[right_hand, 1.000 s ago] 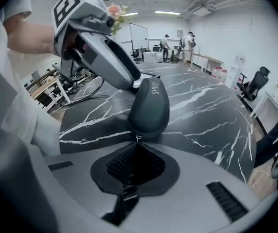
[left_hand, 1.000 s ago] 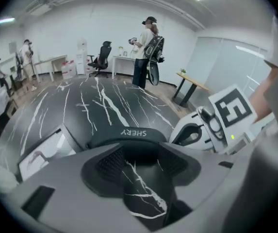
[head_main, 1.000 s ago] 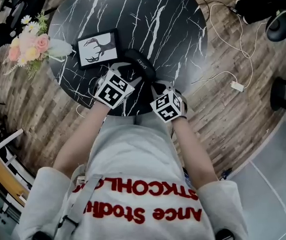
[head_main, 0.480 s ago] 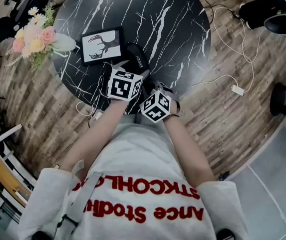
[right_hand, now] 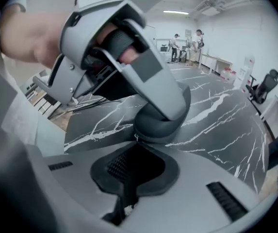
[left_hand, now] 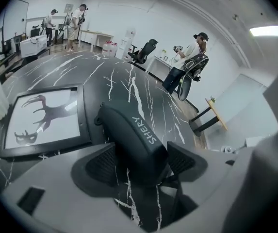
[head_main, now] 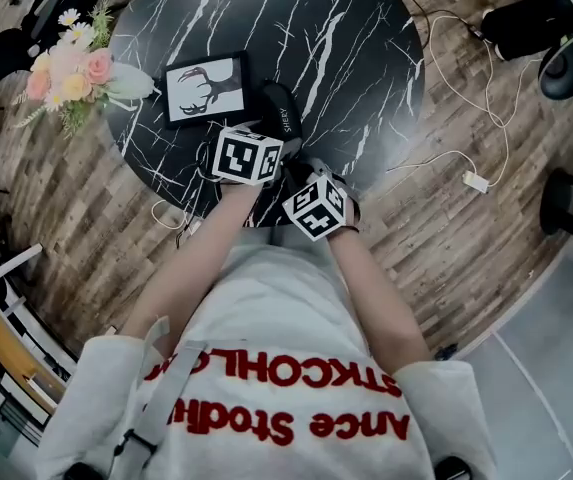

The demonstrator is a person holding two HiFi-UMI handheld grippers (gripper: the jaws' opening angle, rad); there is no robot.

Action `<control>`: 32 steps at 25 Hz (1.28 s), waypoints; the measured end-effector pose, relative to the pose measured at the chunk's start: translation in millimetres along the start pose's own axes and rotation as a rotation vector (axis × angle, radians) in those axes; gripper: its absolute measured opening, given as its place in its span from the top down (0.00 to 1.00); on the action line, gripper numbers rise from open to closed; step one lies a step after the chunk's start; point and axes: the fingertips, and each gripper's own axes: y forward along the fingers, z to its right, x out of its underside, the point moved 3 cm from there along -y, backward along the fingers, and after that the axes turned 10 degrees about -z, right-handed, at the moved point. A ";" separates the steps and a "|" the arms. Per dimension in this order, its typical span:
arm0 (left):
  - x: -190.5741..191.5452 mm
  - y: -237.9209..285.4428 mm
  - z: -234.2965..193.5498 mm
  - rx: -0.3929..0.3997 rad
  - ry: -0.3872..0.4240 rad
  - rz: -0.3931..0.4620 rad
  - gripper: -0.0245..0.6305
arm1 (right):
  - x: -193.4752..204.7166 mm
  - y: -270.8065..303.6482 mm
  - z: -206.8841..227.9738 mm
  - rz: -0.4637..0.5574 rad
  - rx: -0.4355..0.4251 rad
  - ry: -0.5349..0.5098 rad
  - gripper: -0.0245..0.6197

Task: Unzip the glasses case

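Marble table: deer picture frame just left of glasses case. Our left gripper jaws, just opening, straddle it. Right gripper jaws closed; head view hides both.

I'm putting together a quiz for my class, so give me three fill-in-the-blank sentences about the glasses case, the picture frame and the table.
1. The glasses case carries the printed word ____.
2. The picture frame shows the dark silhouette of a ____.
3. The round table is black with ____ veins.
Missing words: SHERY; deer; white.
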 end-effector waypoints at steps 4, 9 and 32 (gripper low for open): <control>1.6 -1.4 -3.2 0.015 0.007 0.002 0.45 | 2.6 -0.8 4.5 0.006 -0.033 0.032 0.94; 3.0 -0.9 -2.1 0.013 0.023 -0.002 0.46 | 10.4 -7.2 21.3 0.000 -0.015 0.069 0.94; 9.4 -8.7 7.2 0.021 0.344 -0.110 0.56 | -14.7 -2.5 -10.0 0.006 -0.057 -0.097 0.94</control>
